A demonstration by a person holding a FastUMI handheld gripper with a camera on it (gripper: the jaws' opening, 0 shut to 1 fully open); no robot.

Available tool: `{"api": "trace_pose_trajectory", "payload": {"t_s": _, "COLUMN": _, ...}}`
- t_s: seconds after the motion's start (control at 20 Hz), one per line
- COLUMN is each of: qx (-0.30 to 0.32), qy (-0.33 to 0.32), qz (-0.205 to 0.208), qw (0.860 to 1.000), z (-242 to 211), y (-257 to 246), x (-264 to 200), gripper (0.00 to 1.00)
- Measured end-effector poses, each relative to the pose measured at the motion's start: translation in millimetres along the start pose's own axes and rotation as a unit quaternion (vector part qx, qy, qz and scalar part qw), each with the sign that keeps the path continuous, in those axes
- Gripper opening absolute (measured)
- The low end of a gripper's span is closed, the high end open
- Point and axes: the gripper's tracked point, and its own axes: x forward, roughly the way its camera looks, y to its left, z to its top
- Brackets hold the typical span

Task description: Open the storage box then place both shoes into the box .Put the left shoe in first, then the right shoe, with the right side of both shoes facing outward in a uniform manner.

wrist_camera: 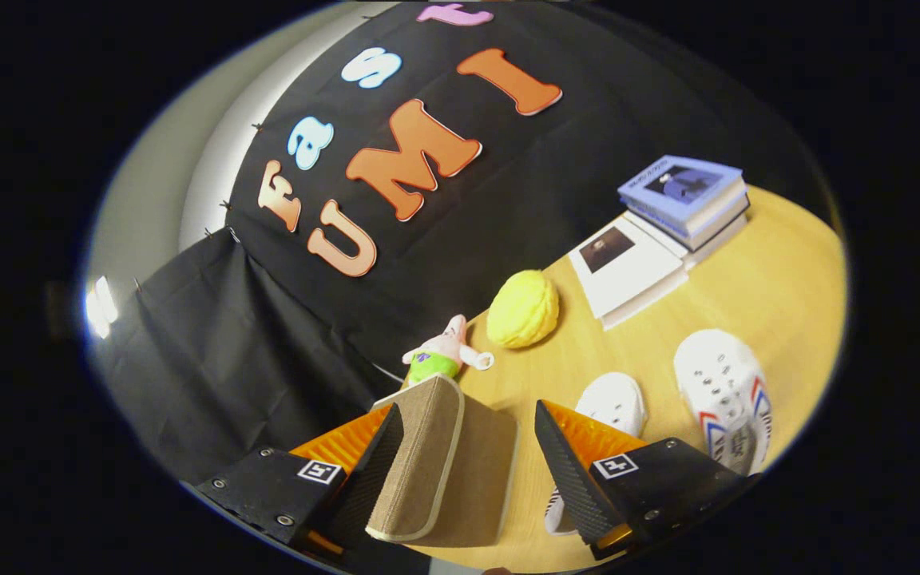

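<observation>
The hand-held gripper (460, 447) stands wide open, with the raised fabric lid of the storage box (436, 463) between its fingers; the lid lies against the left finger (376, 463) and clear of the right one, so nothing is clamped. Just beyond the right finger, one white shoe (612, 403) rests on the bench (779, 295), and the second shoe (727, 399) lies further right. Ahead of the fingers sit a small plush toy (444, 355) and a yellow round toy (524, 309), with stacked books (668, 231) beyond.
</observation>
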Motion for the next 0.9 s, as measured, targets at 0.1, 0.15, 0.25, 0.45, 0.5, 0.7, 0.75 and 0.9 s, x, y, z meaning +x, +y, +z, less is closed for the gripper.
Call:
{"api": "trace_pose_trajectory", "payload": {"t_s": 0.1, "qx": 0.033, "qy": 0.035, "qz": 0.036, "qw": 0.998, "z": -19, "y": 2, "x": 12, "gripper": 0.98}}
{"api": "trace_pose_trajectory", "payload": {"t_s": 0.15, "qx": 0.051, "qy": 0.055, "qz": 0.053, "qw": 0.996, "z": -29, "y": 6, "x": 17, "gripper": 0.98}}
{"api": "trace_pose_trajectory", "payload": {"t_s": 0.25, "qx": 0.084, "qy": 0.088, "qz": 0.089, "qw": 0.989, "z": -42, "y": 11, "x": 24, "gripper": 0.98}}
{"api": "trace_pose_trajectory", "payload": {"t_s": 0.45, "qx": 0.14, "qy": 0.139, "qz": 0.141, "qw": 0.97, "z": -65, "y": 21, "x": 39, "gripper": 0.98}}
{"api": "trace_pose_trajectory", "payload": {"t_s": 0.5, "qx": 0.145, "qy": 0.154, "qz": 0.148, "qw": 0.966, "z": -72, "y": 22, "x": 41, "gripper": 0.98}}
{"api": "trace_pose_trajectory", "payload": {"t_s": 0.7, "qx": 0.157, "qy": 0.209, "qz": 0.192, "qw": 0.946, "z": -97, "y": 32, "x": 46, "gripper": 0.98}}
{"api": "trace_pose_trajectory", "payload": {"t_s": 0.75, "qx": 0.166, "qy": 0.218, "qz": 0.207, "qw": 0.939, "z": -99, "y": 38, "x": 45, "gripper": 0.98}}
{"api": "trace_pose_trajectory", "payload": {"t_s": 0.9, "qx": 0.177, "qy": 0.24, "qz": 0.228, "qw": 0.927, "z": -108, "y": 47, "x": 47, "gripper": 0.98}}
